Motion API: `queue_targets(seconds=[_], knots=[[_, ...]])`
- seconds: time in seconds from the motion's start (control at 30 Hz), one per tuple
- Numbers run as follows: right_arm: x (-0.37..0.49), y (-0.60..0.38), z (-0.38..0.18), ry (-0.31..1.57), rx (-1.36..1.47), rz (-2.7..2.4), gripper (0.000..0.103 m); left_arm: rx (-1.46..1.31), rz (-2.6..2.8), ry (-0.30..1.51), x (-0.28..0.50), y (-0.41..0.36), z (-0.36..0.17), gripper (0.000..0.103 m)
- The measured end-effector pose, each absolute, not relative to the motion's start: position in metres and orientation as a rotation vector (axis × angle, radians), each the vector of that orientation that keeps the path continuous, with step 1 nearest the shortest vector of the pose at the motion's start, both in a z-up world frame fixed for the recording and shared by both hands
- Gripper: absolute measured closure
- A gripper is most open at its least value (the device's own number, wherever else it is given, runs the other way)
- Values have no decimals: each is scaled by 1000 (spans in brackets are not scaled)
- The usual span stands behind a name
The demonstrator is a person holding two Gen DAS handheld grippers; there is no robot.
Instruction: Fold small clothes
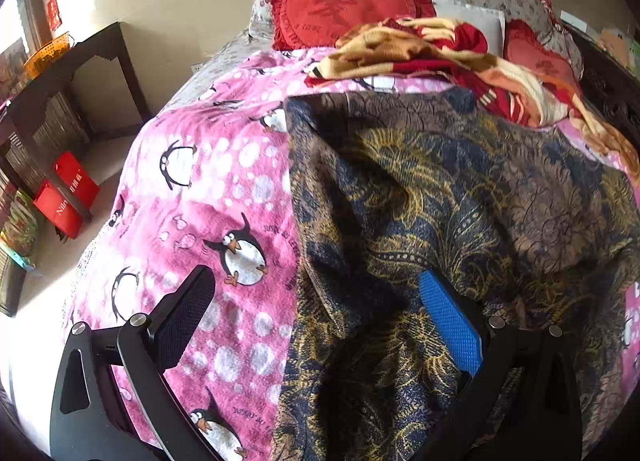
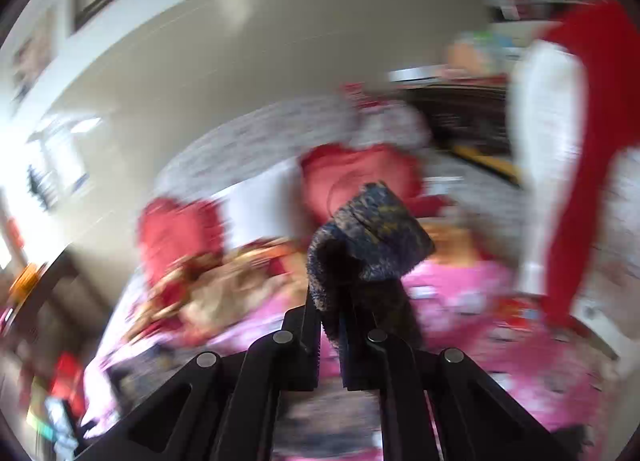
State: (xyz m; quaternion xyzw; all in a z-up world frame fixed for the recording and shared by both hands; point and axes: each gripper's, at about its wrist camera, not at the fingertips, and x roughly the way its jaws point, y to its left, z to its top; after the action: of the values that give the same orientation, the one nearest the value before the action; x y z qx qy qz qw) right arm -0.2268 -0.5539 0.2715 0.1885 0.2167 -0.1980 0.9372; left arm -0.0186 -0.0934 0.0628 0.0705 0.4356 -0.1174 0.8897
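Observation:
A dark blue, brown and gold patterned garment lies spread on the pink penguin blanket of a bed. My left gripper is open just above the garment's near left part; its left finger hangs over the blanket, its blue-padded right finger over the cloth. My right gripper is shut on a bunched corner of the same patterned garment and holds it lifted above the bed. The right wrist view is blurred by motion.
Red heart pillows and a crumpled red-and-tan blanket lie at the head of the bed. A dark wooden table and red bags stand on the floor to the left. A red-and-white garment hangs at the right.

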Motion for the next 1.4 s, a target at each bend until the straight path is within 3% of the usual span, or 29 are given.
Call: queue_targets(seconds=[0.2,0.4,0.47,0.5,0.53,0.73,0.8,1.0,1.03,1.07,1.1,1.13,1.23,1.4], knots=[[-116,-437,230,577,335,-82,97,82,-247,901,-17,-76,77,0],[-36,-334,134,711,336,80,97,57,-246,920,-17,-58,73,0],[-18,-315,97,812,358,143,85,51,-256,926,-17,-56,72,0],[-14,-308,81,881,373,178,64,50,-265,926,-16,-55,72,0],[-15,-304,72,914,388,208,52,51,-276,921,-16,-55,73,0],[-66,-315,90,879,228,218,43,22,-379,891,-14,-71,78,0],[-88,-335,99,852,251,192,37,28,-412,898,-13,-85,77,0],[-153,-397,112,781,368,37,33,179,-469,882,-3,-142,66,1],[-162,-409,111,777,382,4,33,195,-488,887,-2,-149,64,13],[-172,-420,110,768,398,-31,33,201,-524,901,0,-157,62,42],[-179,-432,111,759,414,-61,33,198,-564,929,2,-163,60,60],[-185,-442,110,752,433,-92,33,181,-606,969,4,-167,60,87],[-204,-476,110,739,486,-195,33,113,-654,986,8,-163,78,98],[-208,-501,112,726,513,-249,33,1,-596,951,28,-112,113,99]])
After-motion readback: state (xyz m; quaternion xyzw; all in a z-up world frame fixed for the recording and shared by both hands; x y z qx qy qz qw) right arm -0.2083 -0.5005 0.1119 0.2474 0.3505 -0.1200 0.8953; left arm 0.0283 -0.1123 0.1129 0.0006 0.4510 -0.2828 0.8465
